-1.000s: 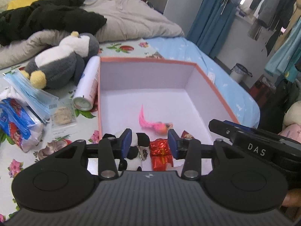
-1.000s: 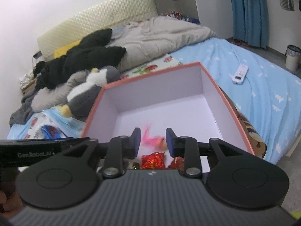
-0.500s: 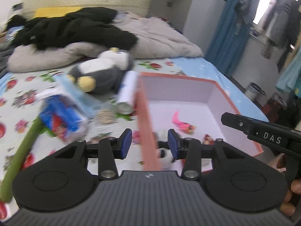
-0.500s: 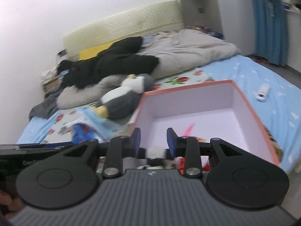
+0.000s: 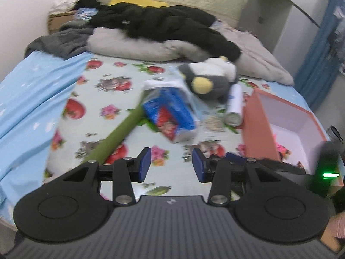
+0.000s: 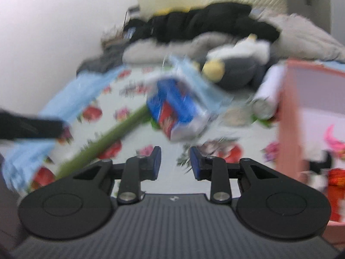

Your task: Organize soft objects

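My left gripper is open and empty above the flowered bedsheet. My right gripper is open and empty too, just left of the orange-rimmed box. A grey and white penguin plush lies on the bed beyond both grippers. A blue and red soft pack lies in front of it, with a long green stalk-like object to its left. Inside the box are a pink toy and a red shiny item. The right wrist view is blurred.
A white spray can lies between the penguin and the box. A black garment and a grey duvet are piled near the headboard. The bed's left edge drops off beside a white wall.
Both grippers have swung left, from over the box to over the bedsheet beside it. The box now sits at the right edge of both views. Both stay open.
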Demonstrator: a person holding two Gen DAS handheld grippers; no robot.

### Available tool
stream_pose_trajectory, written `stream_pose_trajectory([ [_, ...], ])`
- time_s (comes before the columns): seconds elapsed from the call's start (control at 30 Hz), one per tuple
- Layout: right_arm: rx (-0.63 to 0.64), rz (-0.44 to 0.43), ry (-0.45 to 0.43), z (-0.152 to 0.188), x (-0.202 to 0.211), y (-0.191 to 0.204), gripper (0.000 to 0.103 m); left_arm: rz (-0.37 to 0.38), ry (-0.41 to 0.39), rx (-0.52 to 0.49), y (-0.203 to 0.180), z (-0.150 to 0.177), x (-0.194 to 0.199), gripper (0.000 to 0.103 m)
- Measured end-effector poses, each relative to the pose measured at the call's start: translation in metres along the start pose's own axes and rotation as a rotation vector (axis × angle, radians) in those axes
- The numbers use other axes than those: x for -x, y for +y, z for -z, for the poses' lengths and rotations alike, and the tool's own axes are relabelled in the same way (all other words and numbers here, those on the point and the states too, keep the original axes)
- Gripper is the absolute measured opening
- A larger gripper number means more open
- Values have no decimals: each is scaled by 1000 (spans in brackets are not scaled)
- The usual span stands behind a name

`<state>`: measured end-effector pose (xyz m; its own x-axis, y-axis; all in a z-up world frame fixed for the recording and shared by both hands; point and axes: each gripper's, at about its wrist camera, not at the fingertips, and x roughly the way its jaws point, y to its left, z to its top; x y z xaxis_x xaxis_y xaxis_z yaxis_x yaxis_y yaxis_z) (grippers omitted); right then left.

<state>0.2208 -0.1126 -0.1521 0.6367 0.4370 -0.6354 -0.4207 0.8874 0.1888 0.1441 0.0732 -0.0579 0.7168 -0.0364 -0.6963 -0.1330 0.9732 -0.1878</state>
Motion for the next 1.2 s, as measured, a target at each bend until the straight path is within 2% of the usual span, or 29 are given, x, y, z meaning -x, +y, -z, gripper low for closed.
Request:
stream_pose_trajectory([
  [0.07, 20, 20, 44, 9, -36, 1, 35, -17, 1, 15, 12, 4, 4, 48],
  [0.1, 32, 44, 64, 13, -50, 0, 44, -23, 3, 23, 16, 6, 5, 48],
  [0.17, 44, 93, 83, 19, -75, -6, 51, -33, 5, 37, 24, 10, 8, 48],
  [0.23, 55, 134, 53, 20, -87, -13, 60, -41, 10, 45, 30, 12, 8, 48],
  [0.3, 85, 168, 27, 17, -97, -16, 80, -46, 18, 55, 32, 14, 5, 48],
  [0.37, 73, 161, 14, 13, -107, -21, 90, -44, 23, 60, 33, 15, 2, 48],
  [0.4, 73, 159, -2, 12, -110, -23, 101, -41, 25, 61, 32, 15, 2, 48],
  [0.43, 83, 166, -10, 12, -115, -23, 103, -33, 28, 60, 31, 16, 1, 48],
  [0.7, 79, 159, -20, 10, -124, -26, 103, 72, 34, 24, -7, 7, -18, 48],
  [0.83, 78, 159, -21, 10, -123, -26, 103, 132, 35, -28, -42, -4, -30, 48],
  [1.07, 78, 158, -21, 10, -123, -26, 103, 209, 0, -87, -94, -19, -19, 48],
  [1.2, 78, 158, -21, 10, -123, -26, 103, 210, 0, -149, -114, -22, -9, 48],
])
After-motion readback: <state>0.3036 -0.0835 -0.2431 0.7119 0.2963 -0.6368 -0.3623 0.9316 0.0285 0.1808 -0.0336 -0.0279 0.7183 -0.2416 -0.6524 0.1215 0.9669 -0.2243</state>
